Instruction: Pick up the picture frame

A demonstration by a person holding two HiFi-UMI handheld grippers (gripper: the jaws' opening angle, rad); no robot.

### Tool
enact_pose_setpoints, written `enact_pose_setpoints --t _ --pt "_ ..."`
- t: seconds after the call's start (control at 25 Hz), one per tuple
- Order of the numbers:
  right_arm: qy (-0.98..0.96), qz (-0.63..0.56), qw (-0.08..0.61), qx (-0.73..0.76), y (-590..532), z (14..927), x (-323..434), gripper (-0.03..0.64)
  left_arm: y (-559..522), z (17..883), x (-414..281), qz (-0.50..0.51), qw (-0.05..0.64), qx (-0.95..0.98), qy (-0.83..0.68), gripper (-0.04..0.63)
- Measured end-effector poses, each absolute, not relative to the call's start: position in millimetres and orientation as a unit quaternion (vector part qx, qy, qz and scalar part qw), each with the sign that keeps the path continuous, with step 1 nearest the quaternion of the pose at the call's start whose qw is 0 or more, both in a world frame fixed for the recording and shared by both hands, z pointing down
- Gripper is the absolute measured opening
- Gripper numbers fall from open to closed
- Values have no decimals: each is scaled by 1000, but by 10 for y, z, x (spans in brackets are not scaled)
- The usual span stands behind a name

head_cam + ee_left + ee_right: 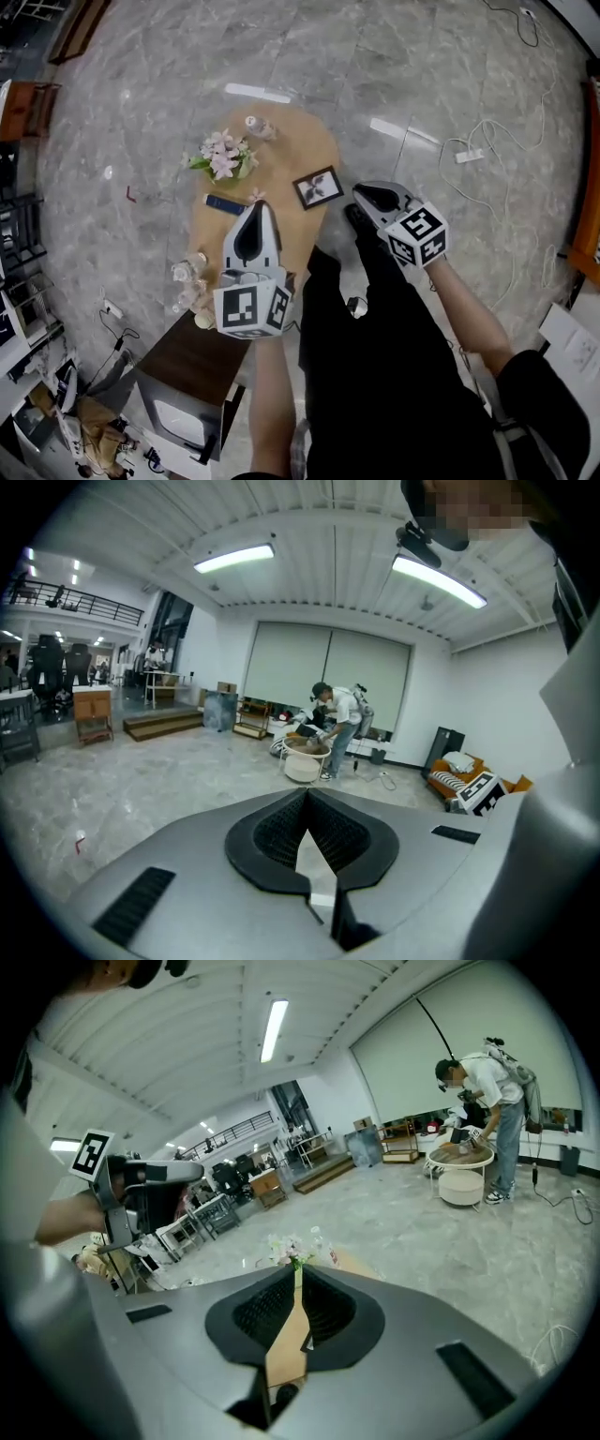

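Observation:
The picture frame (318, 187), small, dark-edged and holding a flower print, lies flat near the right edge of the oval wooden table (295, 141). My right gripper (360, 191) hovers just right of it, beyond the table edge, jaws shut and empty. Over the table's near half, left of the frame, my left gripper (260, 208) points along the table, also shut with nothing held. In the left gripper view the left gripper (306, 794) has its tips together against the floor. In the right gripper view the right gripper (298, 1269) looks at the table top through its closed tips.
On the table are pink flowers (223, 156) (289, 1246), a small bottle (254, 124), a blue flat object (225, 203) and glass pieces (187, 277) at its left edge. A dark cabinet (192, 356) stands by the near end. Cables (487, 141) trail on the floor. A person (487, 1101) bends over a white round table.

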State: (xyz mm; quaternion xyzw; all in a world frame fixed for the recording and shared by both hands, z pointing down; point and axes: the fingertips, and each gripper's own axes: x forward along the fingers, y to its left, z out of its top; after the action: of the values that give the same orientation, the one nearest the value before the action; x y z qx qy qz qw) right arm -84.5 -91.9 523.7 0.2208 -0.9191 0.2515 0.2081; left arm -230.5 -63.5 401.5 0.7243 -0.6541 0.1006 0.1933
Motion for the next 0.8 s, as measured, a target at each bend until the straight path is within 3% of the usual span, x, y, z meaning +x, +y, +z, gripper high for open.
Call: enact_pose_setpoints --t 0.48,0.8 --pt "-883 326 242 236 -643 6318 -1011 20 -701 4688 -2498 112 230 729 -635 14" --pt "-862 364 260 238 -614 7036 -1043 103 -768 5144 -2557 118 248 724 -633 12"
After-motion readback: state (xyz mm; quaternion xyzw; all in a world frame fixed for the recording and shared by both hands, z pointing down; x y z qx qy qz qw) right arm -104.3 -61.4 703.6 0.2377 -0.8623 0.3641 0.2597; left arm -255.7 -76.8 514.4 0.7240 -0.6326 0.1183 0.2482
